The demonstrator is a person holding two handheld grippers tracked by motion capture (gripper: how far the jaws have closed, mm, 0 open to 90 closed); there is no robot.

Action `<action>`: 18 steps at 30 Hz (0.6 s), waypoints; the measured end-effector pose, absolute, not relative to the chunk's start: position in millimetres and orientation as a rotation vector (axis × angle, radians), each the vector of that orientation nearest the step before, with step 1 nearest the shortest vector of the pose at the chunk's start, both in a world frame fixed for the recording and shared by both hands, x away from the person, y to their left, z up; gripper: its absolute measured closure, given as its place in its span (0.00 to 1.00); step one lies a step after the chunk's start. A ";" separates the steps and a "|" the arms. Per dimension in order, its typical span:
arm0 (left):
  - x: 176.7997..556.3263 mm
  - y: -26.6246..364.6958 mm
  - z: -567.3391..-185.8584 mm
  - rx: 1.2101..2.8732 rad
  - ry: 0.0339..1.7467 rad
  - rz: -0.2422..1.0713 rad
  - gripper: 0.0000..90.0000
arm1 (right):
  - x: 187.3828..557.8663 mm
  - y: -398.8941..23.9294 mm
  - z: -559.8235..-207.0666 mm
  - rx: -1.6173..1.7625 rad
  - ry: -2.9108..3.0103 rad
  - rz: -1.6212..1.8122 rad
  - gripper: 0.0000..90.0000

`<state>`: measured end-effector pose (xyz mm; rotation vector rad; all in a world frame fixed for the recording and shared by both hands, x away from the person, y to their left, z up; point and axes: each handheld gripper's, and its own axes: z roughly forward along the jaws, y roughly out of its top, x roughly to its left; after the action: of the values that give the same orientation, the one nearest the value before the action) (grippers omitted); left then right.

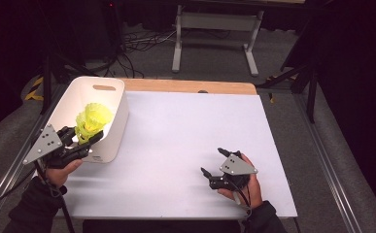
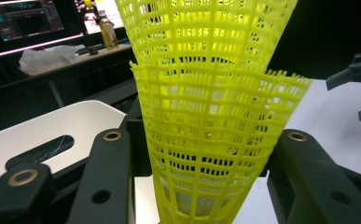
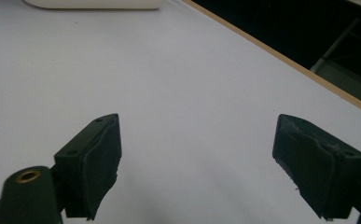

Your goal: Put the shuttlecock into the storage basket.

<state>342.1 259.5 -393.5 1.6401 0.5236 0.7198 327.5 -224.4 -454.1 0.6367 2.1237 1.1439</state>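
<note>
Two nested yellow mesh shuttlecocks [image 1: 92, 120] hang over the near end of the white bin [image 1: 122, 104], skirts up. My left gripper [image 1: 84, 134] is shut on them, a hand holding it at the bin's near corner. In the left gripper view the yellow shuttlecocks [image 2: 211, 116] stand between the black jaws, which press on the lower cone from both sides, with the bin [image 2: 52, 126] behind. My right gripper [image 1: 213, 161] rests open in a hand on the white table [image 1: 185, 131] at the front right. Its jaws [image 3: 197, 158] stand wide apart over bare table with nothing between them.
The table's wooden far edge [image 1: 190, 86] runs behind the white sheet. A white desk frame [image 1: 214, 24] and cables lie on the floor beyond. The right gripper [image 2: 355, 74] shows at the edge of the left gripper view, and a bottle [image 2: 107, 30] stands on a far desk.
</note>
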 end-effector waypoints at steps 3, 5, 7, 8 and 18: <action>342.7 263.4 -392.0 1.648 0.533 0.729 0.63 | 327.5 -224.2 -454.3 0.638 2.124 1.151 0.18; 343.6 265.2 -391.3 1.655 0.535 0.737 0.63 | 327.3 -223.9 -454.1 0.639 2.122 1.153 0.18; 344.4 267.4 -390.3 1.659 0.539 0.739 0.63 | 327.2 -223.5 -454.0 0.639 2.122 1.152 0.18; 344.6 268.6 -389.7 1.661 0.544 0.740 0.63 | 327.3 -223.3 -454.0 0.640 2.122 1.150 0.18; 350.3 275.3 -381.6 1.671 0.565 0.744 0.63 | 328.0 -223.5 -454.7 0.645 2.125 1.146 0.18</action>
<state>350.3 275.3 -381.6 1.6705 0.5649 0.7439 328.0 -223.5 -454.7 0.6453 2.1246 1.1463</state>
